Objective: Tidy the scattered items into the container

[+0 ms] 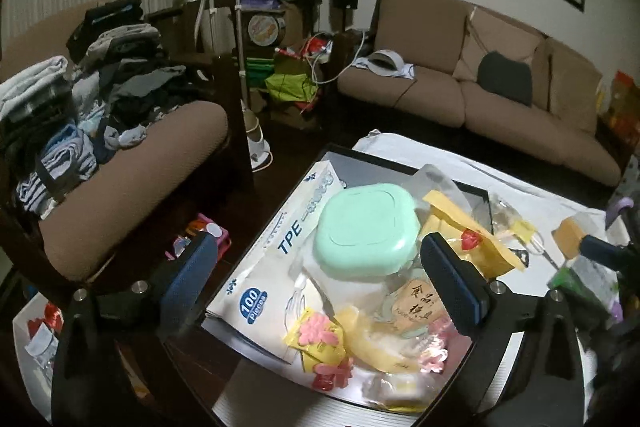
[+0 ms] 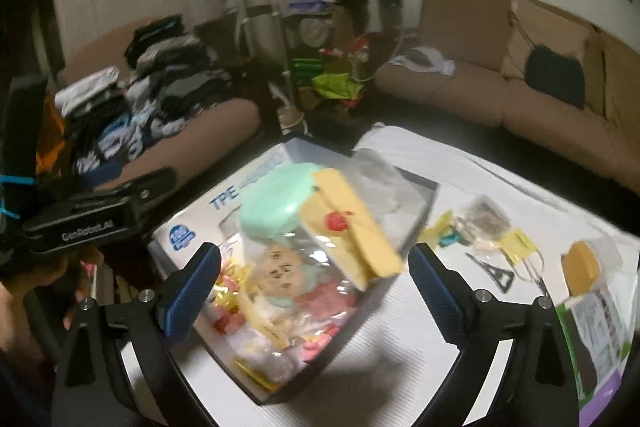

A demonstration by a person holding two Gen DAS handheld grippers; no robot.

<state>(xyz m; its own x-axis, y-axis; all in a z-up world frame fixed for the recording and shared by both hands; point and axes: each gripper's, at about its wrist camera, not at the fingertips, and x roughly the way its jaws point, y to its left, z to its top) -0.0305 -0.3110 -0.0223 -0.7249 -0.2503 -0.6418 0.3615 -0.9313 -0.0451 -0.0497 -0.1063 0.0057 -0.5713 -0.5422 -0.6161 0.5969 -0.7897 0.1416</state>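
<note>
A black-rimmed container [image 1: 400, 163] [image 2: 424, 183] on a white-covered table holds a TPE glove box [image 1: 280, 247] [image 2: 224, 203], a mint green lidded box [image 1: 366, 231] [image 2: 276, 201], a yellow bag [image 1: 472, 235] [image 2: 352, 231] and several small packets. My left gripper [image 1: 320, 279] is open and empty above the container. My right gripper [image 2: 316, 287] is open and empty over the container's near corner. Loose on the table to the right lie a clear packet with a yellow tag [image 2: 492, 227], a small black Eiffel tower [image 2: 494, 273] and an orange-topped packet [image 2: 580, 267].
A green and purple box [image 2: 596, 327] lies at the table's right edge. A brown armchair piled with clothes [image 1: 100, 99] stands left, a brown sofa [image 1: 500, 87] behind. A pink item [image 1: 204, 231] lies on the dark floor. The left gripper's body [image 2: 80, 223] shows at left in the right wrist view.
</note>
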